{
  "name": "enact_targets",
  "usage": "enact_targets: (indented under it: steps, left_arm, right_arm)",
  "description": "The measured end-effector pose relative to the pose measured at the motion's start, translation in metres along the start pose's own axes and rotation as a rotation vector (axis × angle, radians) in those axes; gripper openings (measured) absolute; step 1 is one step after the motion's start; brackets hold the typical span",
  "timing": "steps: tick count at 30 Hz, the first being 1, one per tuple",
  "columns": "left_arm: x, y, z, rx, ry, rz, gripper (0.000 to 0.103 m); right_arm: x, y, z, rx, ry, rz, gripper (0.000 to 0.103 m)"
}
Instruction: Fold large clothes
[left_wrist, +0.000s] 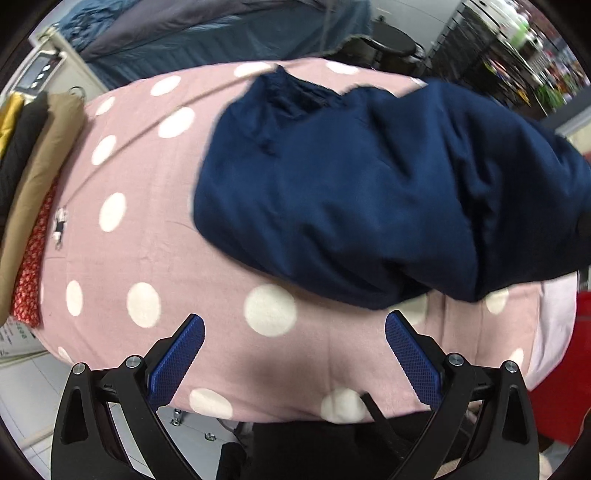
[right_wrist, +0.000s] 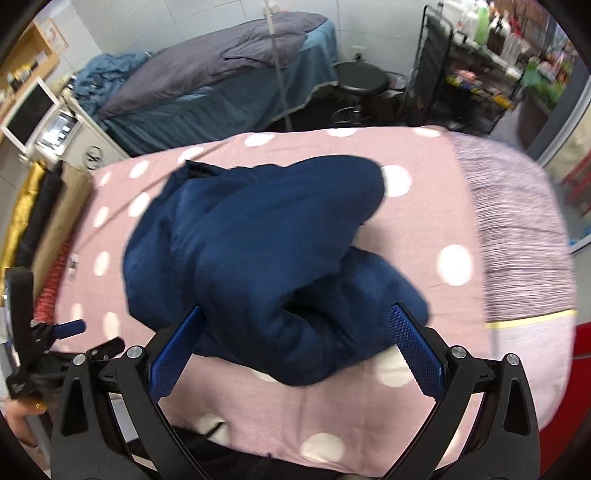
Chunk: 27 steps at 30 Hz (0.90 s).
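A large navy blue garment (left_wrist: 369, 192) lies crumpled in a heap on a pink sheet with white dots (left_wrist: 147, 258). It also shows in the right wrist view (right_wrist: 266, 258), bunched in thick folds. My left gripper (left_wrist: 293, 332) is open and empty, above the sheet just short of the garment's near edge. My right gripper (right_wrist: 295, 328) is open, and its blue pads frame the garment's near fold without holding it. The left gripper (right_wrist: 66, 332) also shows at the left edge of the right wrist view.
Folded cloths in gold, black, tan and red (left_wrist: 33, 177) are stacked along the sheet's left side (right_wrist: 44, 221). A striped lilac cloth (right_wrist: 517, 229) covers the right end. Behind stand a blue bed (right_wrist: 229, 81), a black stool (right_wrist: 362, 81) and stocked shelves (right_wrist: 480, 66).
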<state>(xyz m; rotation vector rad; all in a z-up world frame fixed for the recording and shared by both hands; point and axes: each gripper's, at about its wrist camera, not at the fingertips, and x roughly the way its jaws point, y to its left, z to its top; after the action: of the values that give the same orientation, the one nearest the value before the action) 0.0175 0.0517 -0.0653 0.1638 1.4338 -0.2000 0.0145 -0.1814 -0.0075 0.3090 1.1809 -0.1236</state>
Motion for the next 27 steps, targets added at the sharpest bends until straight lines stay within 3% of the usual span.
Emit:
enact_targets:
  steps: [3,5,6,7,8,11,15,17,21,24,27]
  left_arm:
    - [-0.012,0.017,0.01,-0.038,-0.033,0.014,0.096]
    - [-0.02,0.025,0.017,-0.059,-0.058,0.015,0.096]
    - [-0.026,0.028,0.022,-0.067,-0.071,0.012,0.096]
    - [-0.029,0.029,0.023,-0.069,-0.08,0.008,0.096]
    - [-0.032,0.029,0.027,-0.07,-0.087,0.002,0.096]
    - [-0.043,0.026,0.034,-0.07,-0.115,-0.023,0.096]
    - [-0.083,0.034,0.049,-0.125,-0.247,-0.019,0.096]
    - [-0.107,0.047,0.055,-0.165,-0.316,0.006,0.096]
    - [-0.152,0.07,0.068,-0.199,-0.412,0.071,0.096]
    - [-0.171,0.073,0.078,-0.157,-0.436,0.077,0.096]
    - [-0.183,0.071,0.087,-0.125,-0.456,0.104,0.096]
  right_arm:
    - [0.009,0.019,0.003,-0.067,-0.03,0.001,0.096]
    - [0.013,0.042,0.006,-0.154,-0.051,-0.021,0.071]
    - [0.016,0.054,0.007,-0.196,-0.063,-0.058,0.065]
    - [0.018,0.067,0.007,-0.234,-0.081,-0.075,0.047]
    - [0.019,0.074,0.008,-0.251,-0.087,-0.067,0.037]
    - [0.024,0.103,0.01,-0.302,-0.104,0.007,0.023]
    - [0.03,0.149,0.015,-0.444,-0.161,0.01,0.019]
    - [0.034,0.175,0.016,-0.499,-0.159,0.054,0.018]
    - [0.04,0.244,-0.016,-0.739,-0.177,0.096,0.017]
    - [0.064,0.295,-0.064,-0.966,-0.125,0.128,0.017]
    - [0.112,0.318,-0.116,-1.155,0.042,0.137,0.026]
